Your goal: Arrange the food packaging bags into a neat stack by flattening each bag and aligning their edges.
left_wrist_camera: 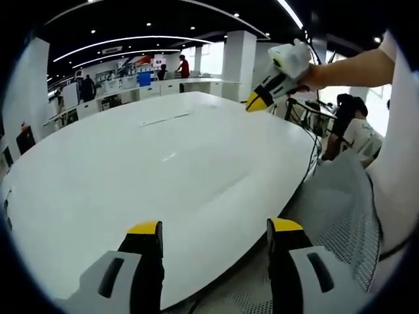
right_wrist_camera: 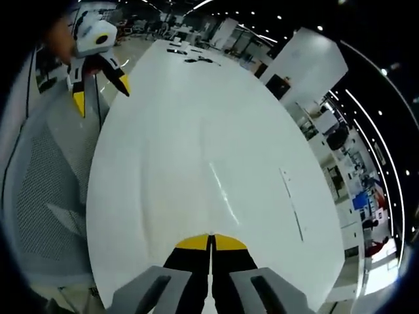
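L gripper [left_wrist_camera: 214,237] apart, R gripper [right_wrist_camera: 211,243] closed.

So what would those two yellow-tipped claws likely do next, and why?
Probably swing toward the dark items at the white table's far end. The left gripper is open, the right gripper shut, neither holding anything; what those items are is too small to tell.

Far-end dark items [right_wrist_camera: 190,55] (on table [right_wrist_camera: 196,163]) too small.

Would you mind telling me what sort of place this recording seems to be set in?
Probably a large open-plan office or lab: a long white table in front, rows of desks where people stand behind it, white pillars, and strip lights on a dark ceiling.
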